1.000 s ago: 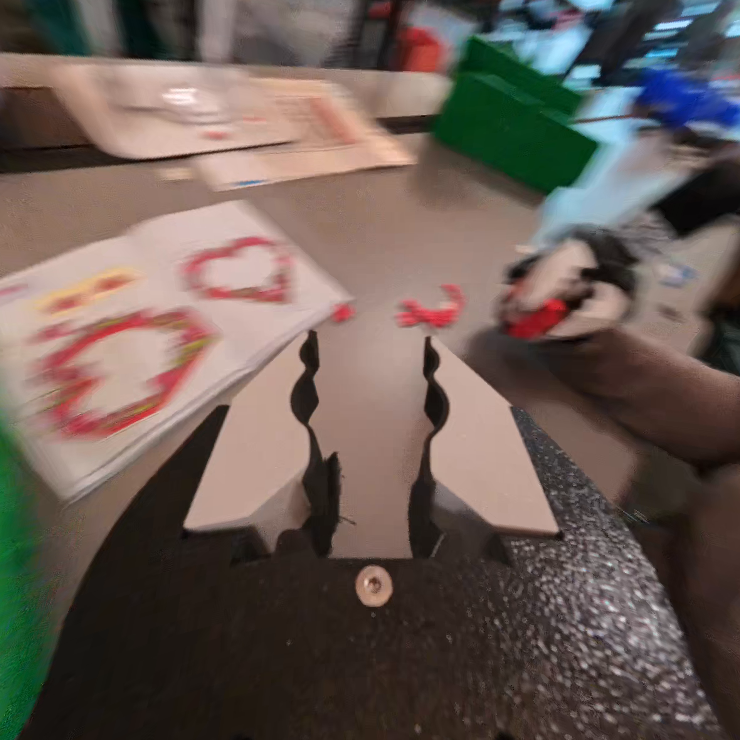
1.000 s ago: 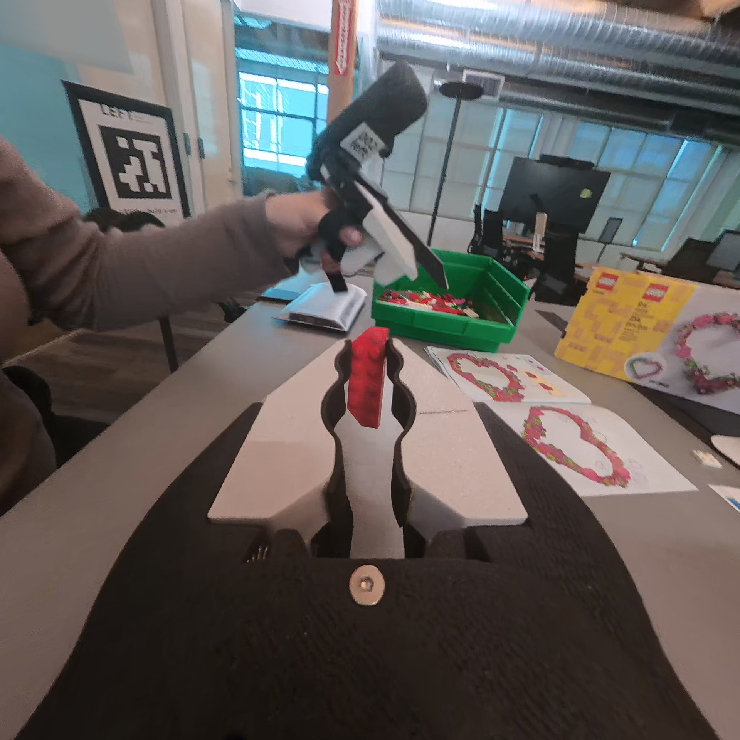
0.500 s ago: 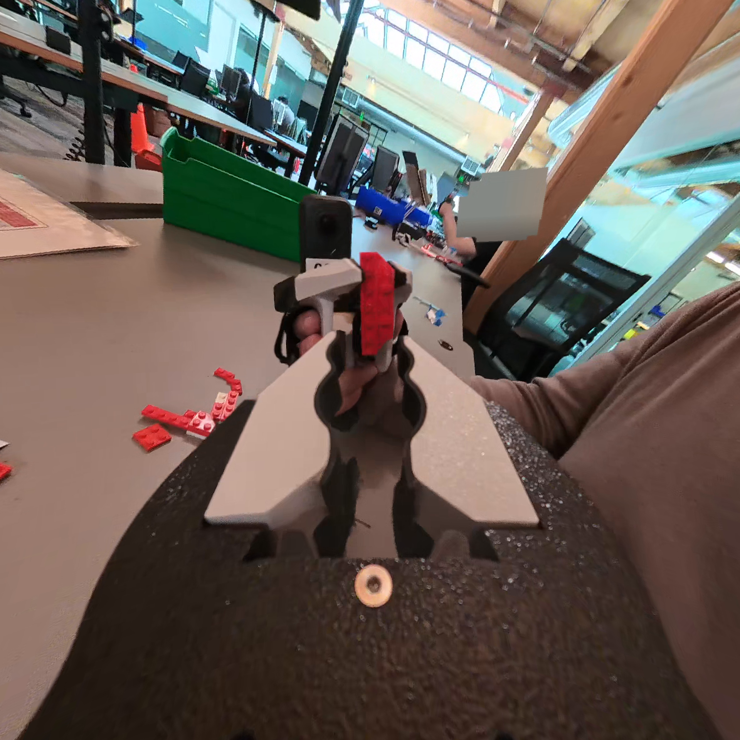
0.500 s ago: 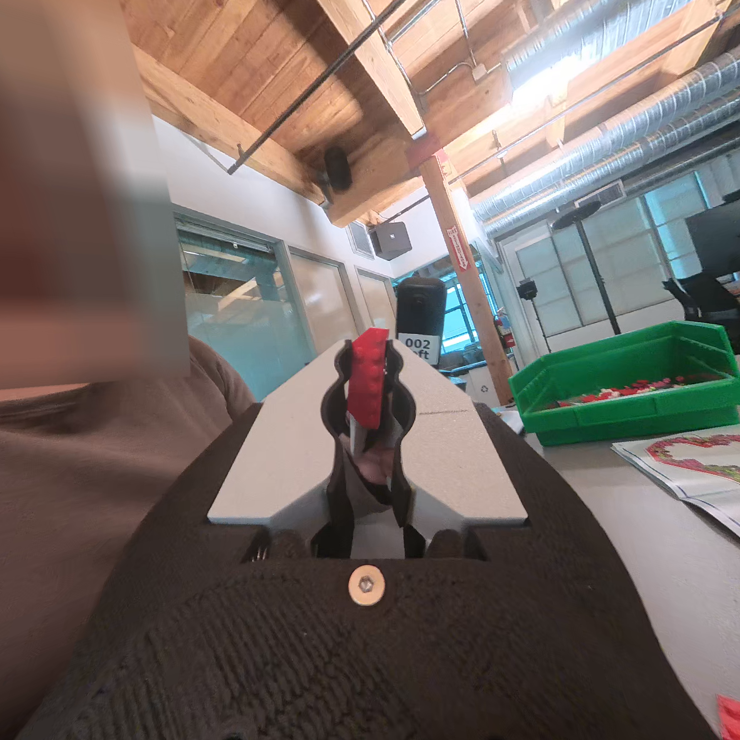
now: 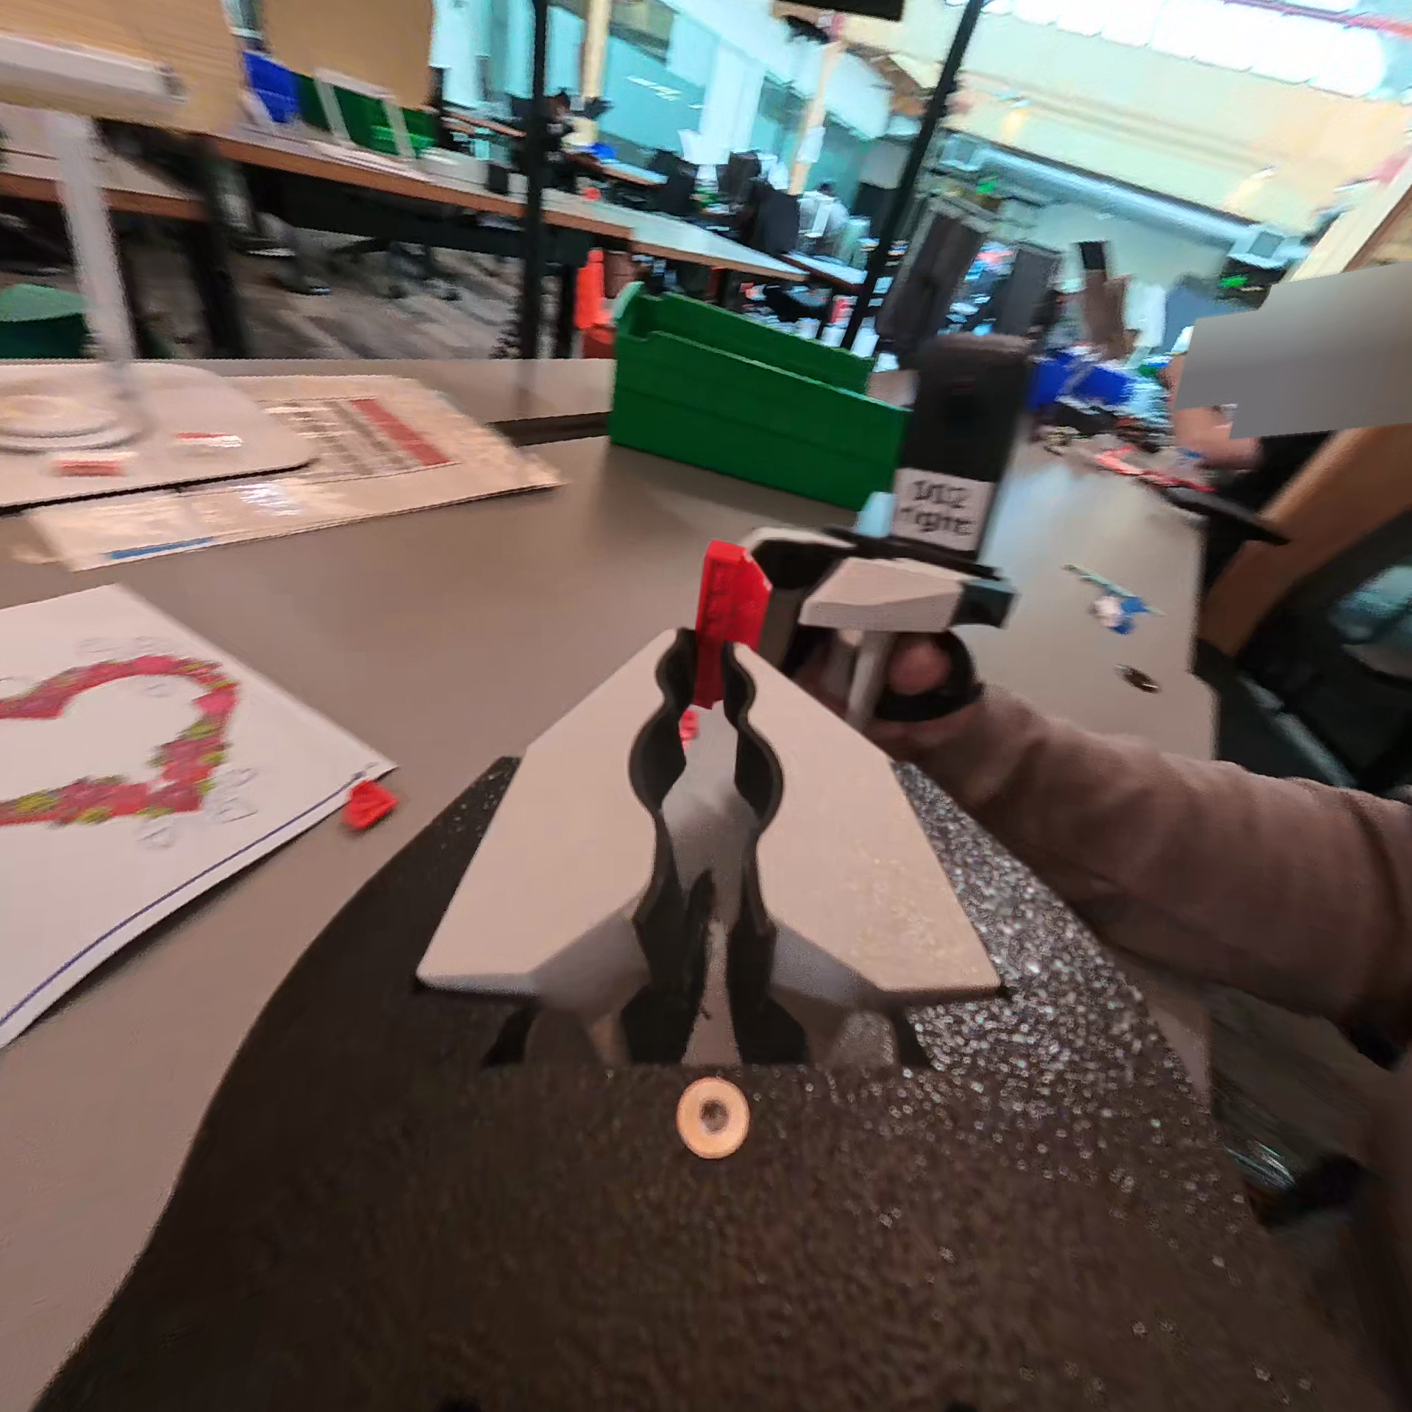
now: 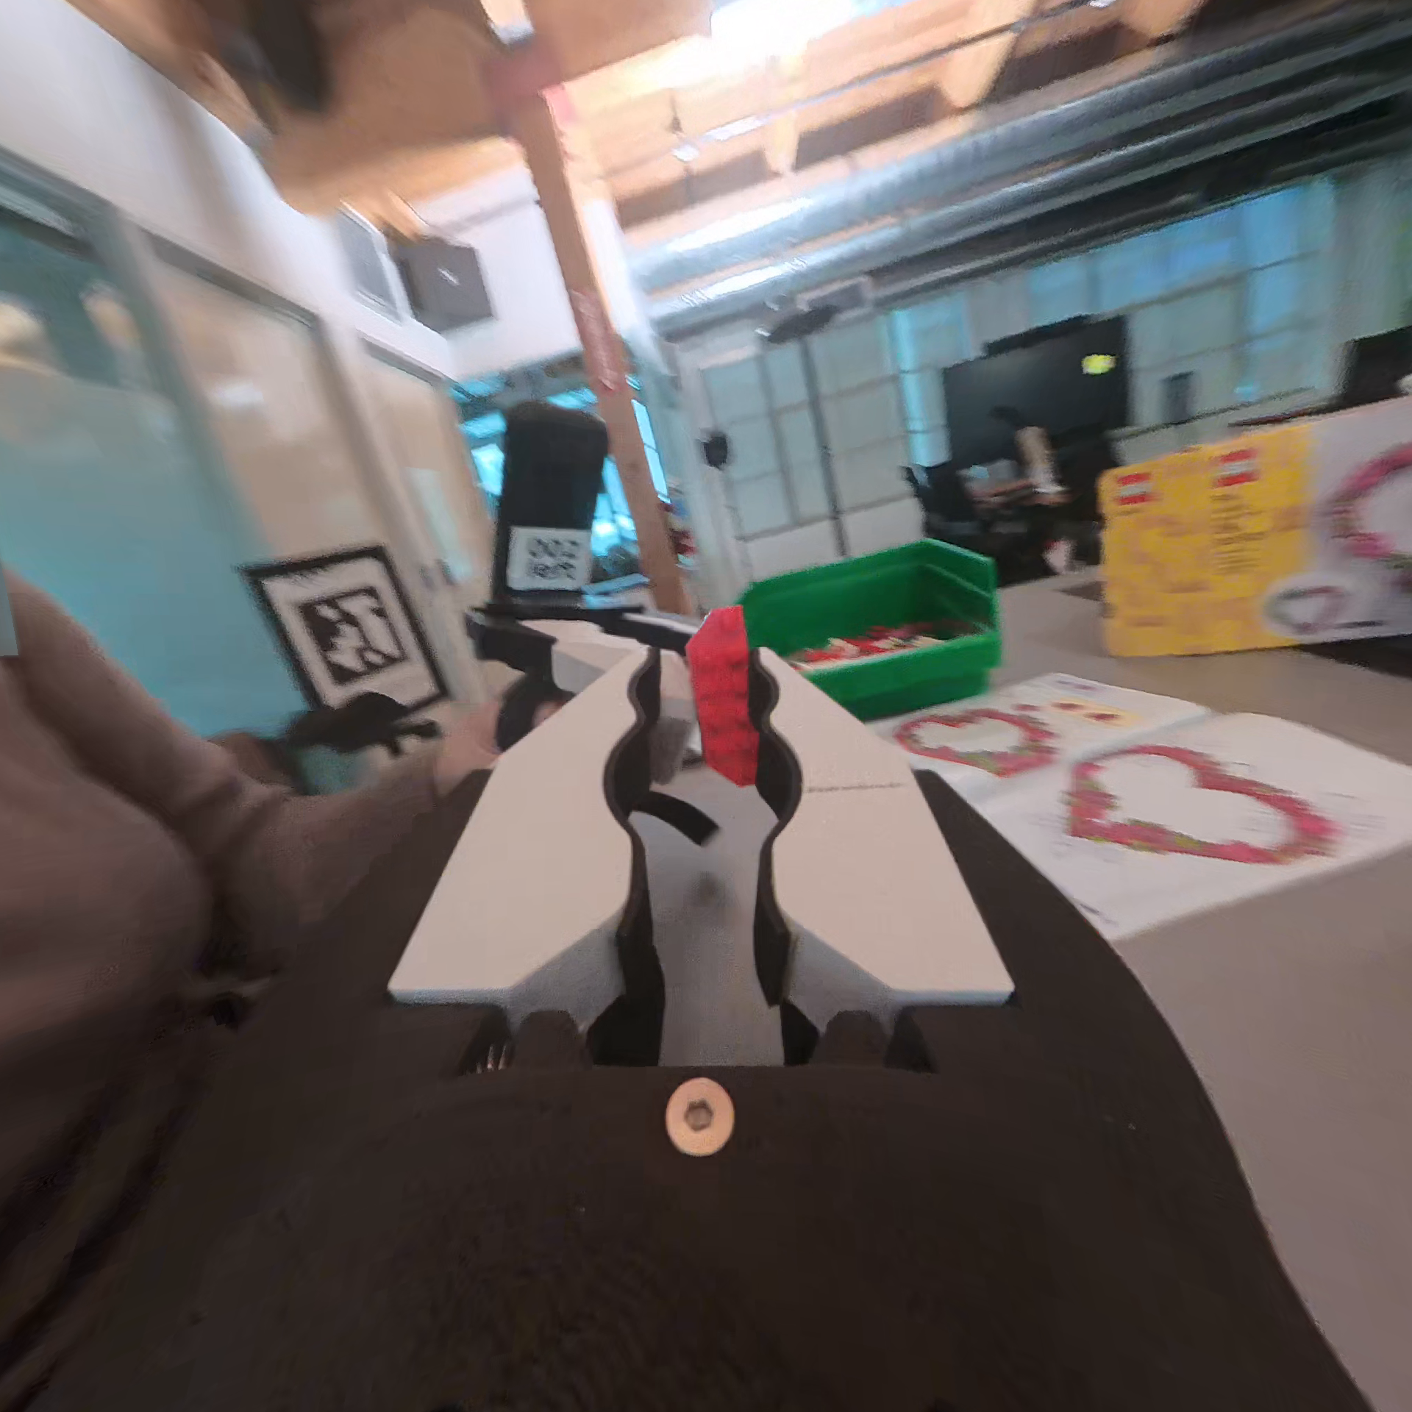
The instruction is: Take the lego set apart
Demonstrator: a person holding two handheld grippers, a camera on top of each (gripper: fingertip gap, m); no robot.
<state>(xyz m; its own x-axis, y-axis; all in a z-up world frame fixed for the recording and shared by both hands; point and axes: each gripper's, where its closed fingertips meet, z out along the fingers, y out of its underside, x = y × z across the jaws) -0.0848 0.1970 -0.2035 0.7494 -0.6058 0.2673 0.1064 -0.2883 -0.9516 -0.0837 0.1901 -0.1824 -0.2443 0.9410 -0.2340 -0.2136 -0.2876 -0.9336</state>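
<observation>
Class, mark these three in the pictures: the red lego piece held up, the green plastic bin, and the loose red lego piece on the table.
Red lego piece held up (image 6: 724,707), right wrist view: studded face.
Green plastic bin (image 5: 733,405), left wrist view: side wall.
Loose red lego piece on the table (image 5: 370,804), left wrist view: its middle.

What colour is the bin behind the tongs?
Green bin, clearest in the right wrist view.

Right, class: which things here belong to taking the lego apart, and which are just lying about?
Job in hand: red brick stack; left tool and right tool, both gripping it; green bin of loose pieces; loose red piece.
Lying about: heart sheets; yellow box; flattened cardboard; black-and-white marker board.
</observation>
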